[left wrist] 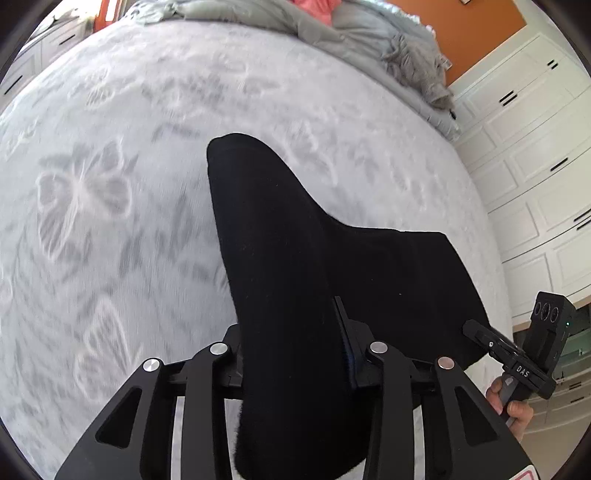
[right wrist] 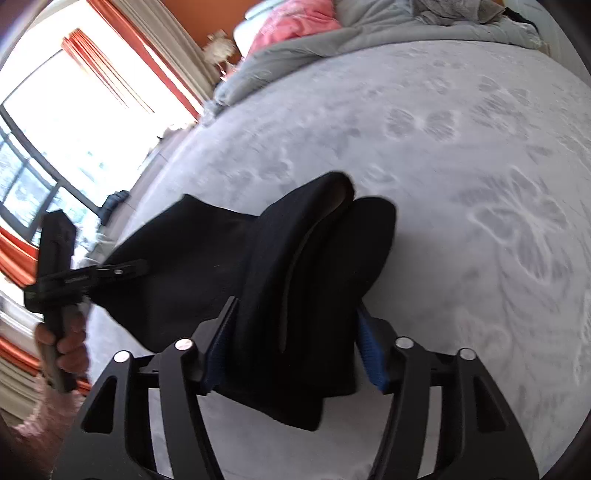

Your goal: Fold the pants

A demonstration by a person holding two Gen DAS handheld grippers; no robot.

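Observation:
The black pants [left wrist: 280,221] hang bunched over the bed, stretched between both grippers. My left gripper [left wrist: 288,317] is shut on a thick fold of them; the cloth fills the gap and hides the left fingertip. To its right, the right gripper [left wrist: 476,330] bites the pants' other edge, with a hand [left wrist: 517,410] on its handle. In the right wrist view the right gripper [right wrist: 295,306] is shut on a doubled fold of the pants [right wrist: 192,251], blue pads [right wrist: 371,350] against the cloth. The left gripper [right wrist: 129,267] grips the far left edge.
The bed [left wrist: 110,184] has a pale grey cover with butterfly patterns. A rumpled grey duvet [left wrist: 351,33] and pink bedding [right wrist: 295,22] lie at the head. White cabinets [left wrist: 535,147] stand to one side, a bright window [right wrist: 55,129] with orange curtains to the other.

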